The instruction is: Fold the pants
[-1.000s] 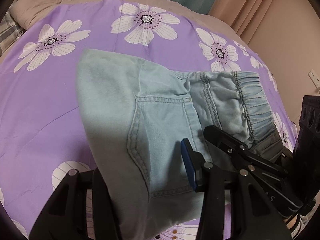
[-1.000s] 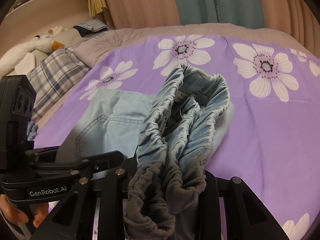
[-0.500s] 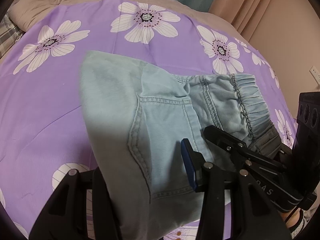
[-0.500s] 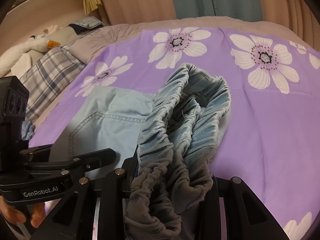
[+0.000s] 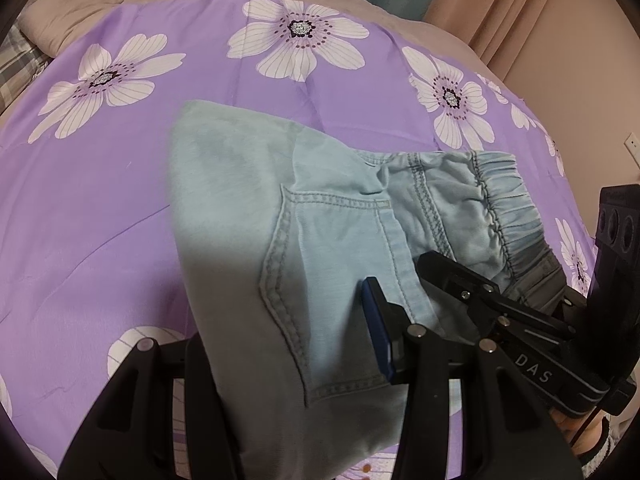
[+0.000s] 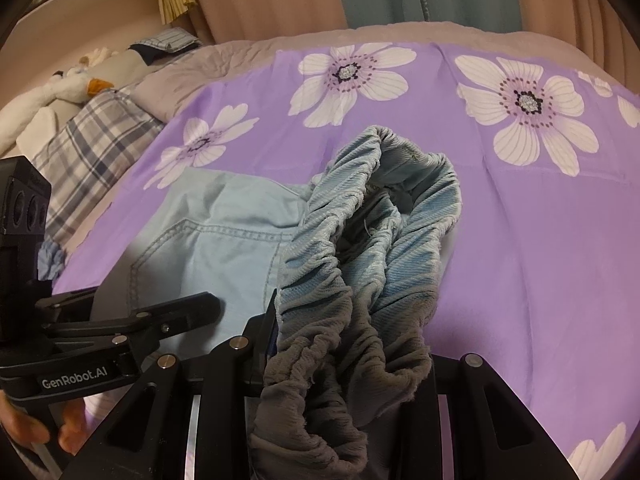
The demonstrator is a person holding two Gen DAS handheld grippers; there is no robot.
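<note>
Pants (image 5: 320, 248) lie bunched on the purple bedspread (image 5: 100, 208), barely shifted over the last second. My left gripper (image 5: 288, 344) clamps the pocket panel; my right gripper (image 6: 340, 372), at 6 o'clock, pinches the waistband (image 6: 372, 240). I judge the fold paused.

Lighting: dim, warm indoor | Shadows: dark patches are cast over the near pants (image 5: 248, 264) and bedspread (image 5: 100, 200) | Focus: fairly sharp throughout | Distortion: strong fisheye bending, black vignette at corners
</note>
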